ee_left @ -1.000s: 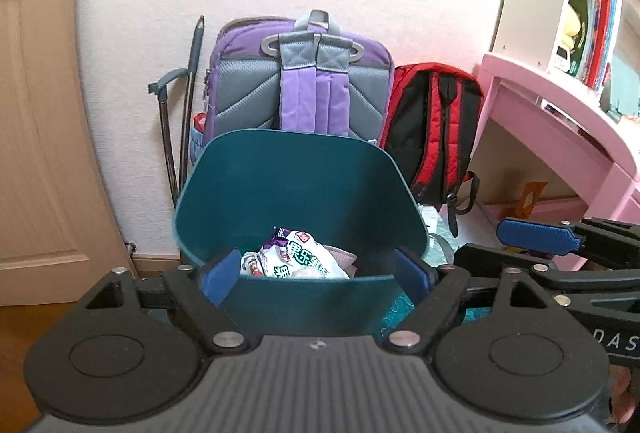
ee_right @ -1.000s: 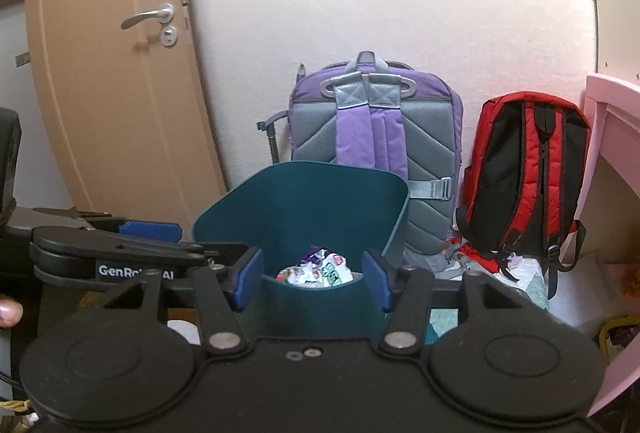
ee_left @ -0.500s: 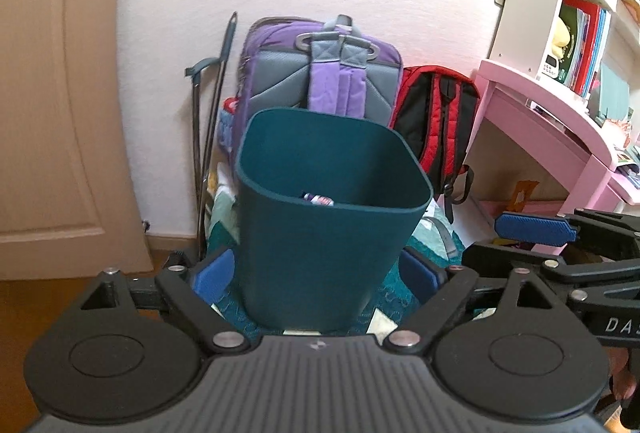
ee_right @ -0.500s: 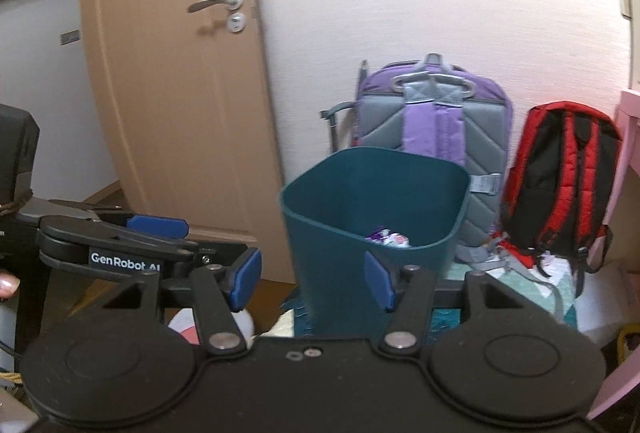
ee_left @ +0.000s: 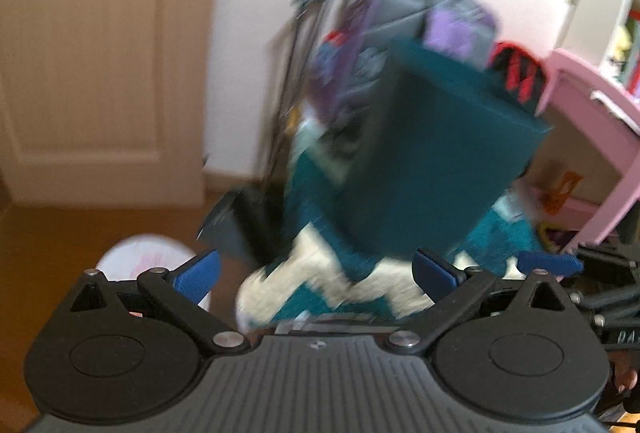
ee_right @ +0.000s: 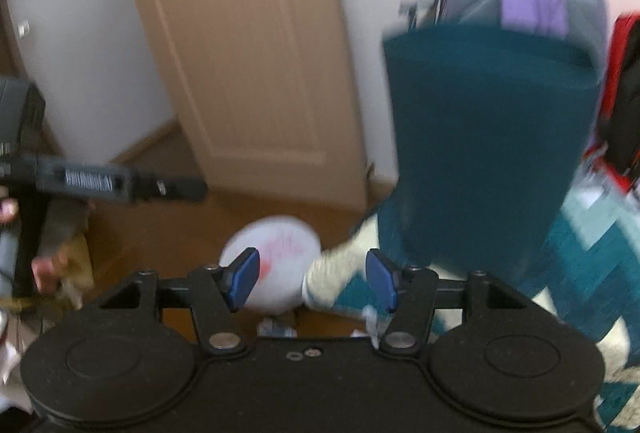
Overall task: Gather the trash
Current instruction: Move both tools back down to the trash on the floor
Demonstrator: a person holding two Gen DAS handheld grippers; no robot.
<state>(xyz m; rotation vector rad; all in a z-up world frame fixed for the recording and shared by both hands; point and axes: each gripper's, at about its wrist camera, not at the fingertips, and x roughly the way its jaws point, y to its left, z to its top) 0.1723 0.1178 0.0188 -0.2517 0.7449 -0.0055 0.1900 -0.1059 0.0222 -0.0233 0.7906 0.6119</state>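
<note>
A teal waste bin stands on a teal and white rug, blurred by motion; it also shows in the right wrist view. Its contents are hidden from here. A white round object with pink marks lies on the wooden floor left of the rug, also in the left wrist view. My left gripper is open and empty, back from the bin. My right gripper is open and empty, above the white object's right edge.
A purple backpack and a red and black backpack lean on the wall behind the bin. A pink desk stands at the right. A wooden door is at the left. Small scraps lie near the right gripper.
Both grippers have pulled back and swung left and down from the bin. The bin now sits farther off to the right, and the floor and white round object have come into view.
</note>
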